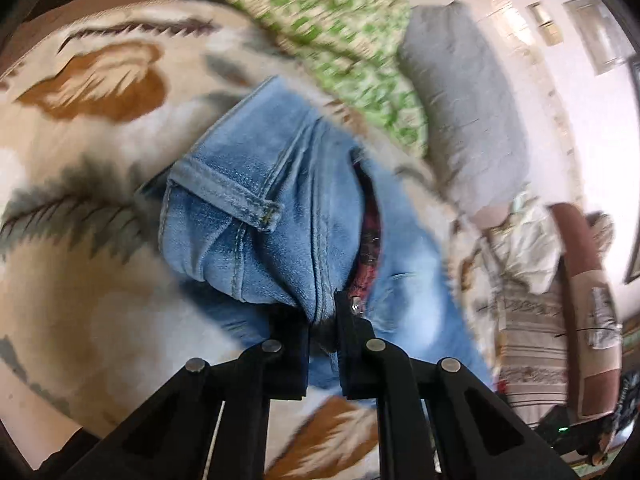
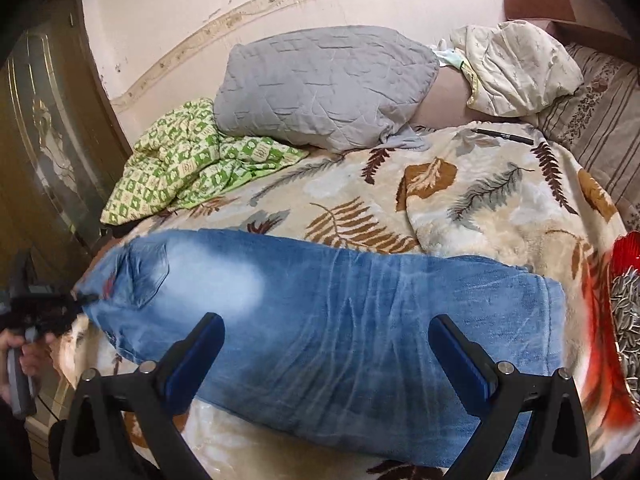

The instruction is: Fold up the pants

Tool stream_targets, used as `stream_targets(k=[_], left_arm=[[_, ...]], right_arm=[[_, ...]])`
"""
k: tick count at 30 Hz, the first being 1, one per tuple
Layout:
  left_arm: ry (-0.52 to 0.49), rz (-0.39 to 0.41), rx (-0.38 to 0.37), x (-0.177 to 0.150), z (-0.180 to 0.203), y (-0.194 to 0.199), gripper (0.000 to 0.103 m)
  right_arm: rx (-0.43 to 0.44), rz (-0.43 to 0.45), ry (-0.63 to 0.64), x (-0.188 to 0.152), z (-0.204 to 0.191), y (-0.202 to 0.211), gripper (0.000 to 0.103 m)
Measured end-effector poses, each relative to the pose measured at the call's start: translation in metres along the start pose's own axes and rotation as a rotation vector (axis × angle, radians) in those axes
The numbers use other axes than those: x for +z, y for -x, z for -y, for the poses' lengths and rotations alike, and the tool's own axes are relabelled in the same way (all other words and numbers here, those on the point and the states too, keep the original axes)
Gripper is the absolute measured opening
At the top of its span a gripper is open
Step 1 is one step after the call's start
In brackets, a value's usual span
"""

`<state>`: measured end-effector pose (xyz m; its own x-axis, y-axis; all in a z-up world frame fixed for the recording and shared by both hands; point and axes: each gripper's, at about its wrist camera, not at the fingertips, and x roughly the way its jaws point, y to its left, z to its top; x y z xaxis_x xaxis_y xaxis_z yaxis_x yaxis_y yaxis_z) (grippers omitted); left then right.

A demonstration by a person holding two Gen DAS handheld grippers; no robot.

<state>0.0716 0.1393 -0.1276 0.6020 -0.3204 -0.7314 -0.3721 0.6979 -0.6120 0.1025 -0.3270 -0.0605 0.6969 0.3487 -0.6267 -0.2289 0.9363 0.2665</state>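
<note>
Light blue jeans (image 2: 328, 320) lie folded lengthwise across a leaf-patterned blanket (image 2: 480, 200) on a bed, waist to the left and hems to the right. In the left wrist view the waist end of the jeans (image 1: 272, 216) bunches up, and my left gripper (image 1: 324, 320) is shut on a fold of denim by the zipper. The right wrist view shows that left gripper (image 2: 80, 300) as a dark blur at the waist, with a hand (image 2: 28, 356) behind it. My right gripper (image 2: 326, 344) stands open over the middle of the legs, nothing between its blue pads (image 2: 200, 356).
A grey quilted pillow (image 2: 324, 84) and a green checked blanket (image 2: 188, 160) lie at the back of the bed. A black pen (image 2: 502, 136) rests on the blanket, a cream pillow (image 2: 516, 68) beyond it. A red dish of sunflower seeds (image 2: 626, 312) sits at the right edge. A wardrobe (image 2: 44, 140) stands at left.
</note>
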Motion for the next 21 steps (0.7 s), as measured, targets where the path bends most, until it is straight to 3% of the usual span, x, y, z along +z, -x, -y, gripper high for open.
stream_targets(k=[3, 7, 9, 10, 11, 16, 21], left_arm=[[-0.014, -0.042, 0.088, -0.002, -0.013, -0.029, 0.012], [-0.153, -0.024, 0.156, -0.004, 0.010, -0.028, 0.019], [-0.209, 0.002, 0.168, -0.007, 0.023, -0.009, 0.055], [-0.220, 0.021, 0.156, -0.008, 0.024, 0.001, 0.098], [-0.240, 0.065, 0.152, -0.010, 0.032, 0.016, 0.103], [-0.474, 0.259, 0.254, -0.020, 0.085, 0.061, 0.103], [-0.750, 0.365, 0.304, -0.046, 0.137, 0.041, 0.103]], right_arm=[[-0.001, 0.003, 0.004, 0.001, 0.001, 0.003, 0.103], [-0.029, 0.021, 0.007, 0.002, 0.010, 0.013, 0.103], [-0.041, 0.024, -0.010, 0.005, 0.019, 0.018, 0.103], [-0.045, 0.025, -0.021, 0.006, 0.024, 0.020, 0.103], [-0.048, 0.025, -0.027, 0.007, 0.027, 0.021, 0.103], [-0.091, 0.018, 0.004, 0.011, 0.025, 0.016, 0.103], [-0.143, 0.001, 0.082, 0.003, 0.007, -0.004, 0.103]])
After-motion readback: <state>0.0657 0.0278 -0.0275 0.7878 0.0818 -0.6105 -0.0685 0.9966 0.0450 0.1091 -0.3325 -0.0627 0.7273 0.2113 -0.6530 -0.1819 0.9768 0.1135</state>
